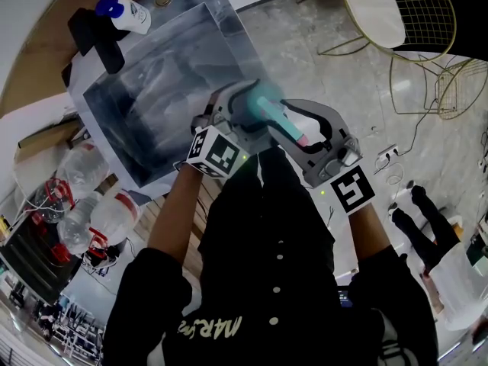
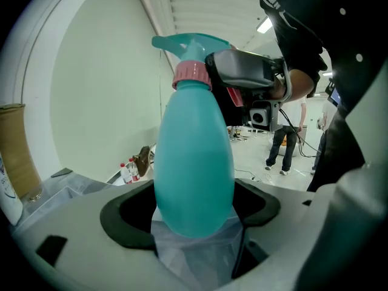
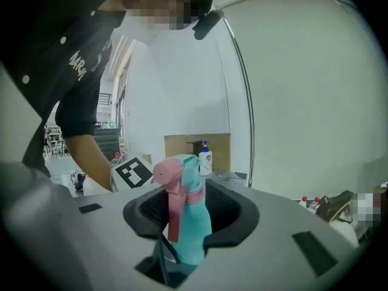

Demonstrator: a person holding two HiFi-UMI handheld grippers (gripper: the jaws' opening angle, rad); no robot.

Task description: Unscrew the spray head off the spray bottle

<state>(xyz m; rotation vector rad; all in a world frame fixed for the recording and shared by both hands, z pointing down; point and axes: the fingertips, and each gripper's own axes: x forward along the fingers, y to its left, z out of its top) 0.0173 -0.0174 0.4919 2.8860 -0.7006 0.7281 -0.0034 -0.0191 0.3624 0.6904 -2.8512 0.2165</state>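
Spray bottle [image 1: 268, 111] apparently over the near corner of the tub [image 1: 114, 120]; pump bottle [image 1: 126, 12] beyond it, leftward.

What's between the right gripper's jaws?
The pink-and-teal spray head of the teal plastic spray bottle; in the right gripper view, the right gripper is closing its jaws around it.

Open floor [image 1: 305, 52] before wire chair [image 1: 374, 10]

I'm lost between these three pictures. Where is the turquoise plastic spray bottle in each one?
Head view: the turquoise plastic spray bottle is near the centre, slightly above the middle.
Left gripper view: the bottle fills the centre and rises towards the top.
Right gripper view: the bottle is small and low in the centre.
Shared landmark: its pink spray-head parts.
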